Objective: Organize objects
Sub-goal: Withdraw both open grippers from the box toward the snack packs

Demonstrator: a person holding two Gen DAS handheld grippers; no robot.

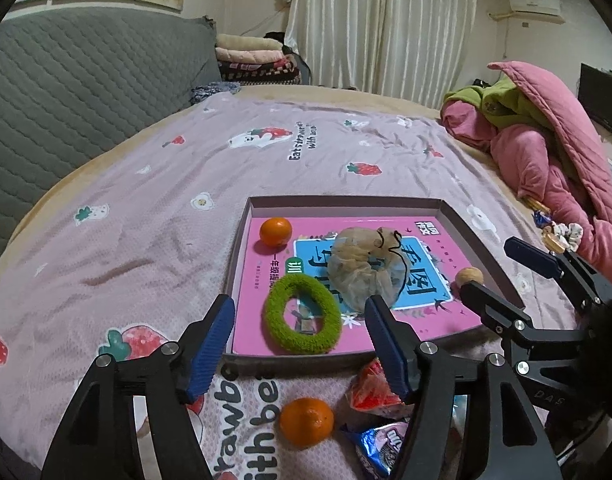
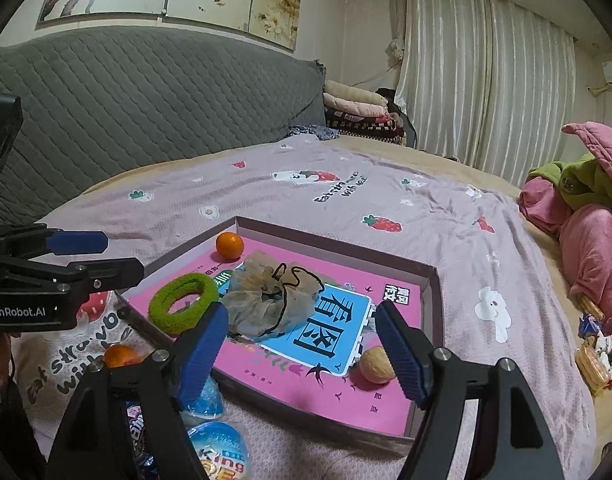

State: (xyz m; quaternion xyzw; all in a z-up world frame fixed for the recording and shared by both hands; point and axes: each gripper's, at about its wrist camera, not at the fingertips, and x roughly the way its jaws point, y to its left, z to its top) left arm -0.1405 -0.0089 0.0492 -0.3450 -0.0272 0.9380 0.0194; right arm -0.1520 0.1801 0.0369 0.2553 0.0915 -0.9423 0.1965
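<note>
A shallow box lid (image 1: 481, 236) (image 2: 433, 280) lies on the bed with a pink book (image 1: 433, 312) (image 2: 266, 376) inside. On the book sit an orange (image 1: 276, 231) (image 2: 229, 245), a green fuzzy ring (image 1: 303, 318) (image 2: 182, 297), a beige mesh pouch (image 1: 365, 266) (image 2: 270, 300) and a walnut (image 1: 469, 277) (image 2: 376, 365). My left gripper (image 1: 302, 344) is open and empty, above the lid's near edge. My right gripper (image 2: 302, 346) is open and empty, above the book. A second orange (image 1: 306, 421) (image 2: 120, 355) lies on the sheet outside the lid.
Snack packets lie near the front: a red one (image 1: 371, 390), a purple one (image 1: 381, 446) and blue-lidded cups (image 2: 222, 452). A pink and green quilt pile (image 1: 545, 140) (image 2: 585, 216) lies at the right. More small items (image 2: 597, 352) lie beside it. A grey headboard (image 1: 86, 80) stands at the left.
</note>
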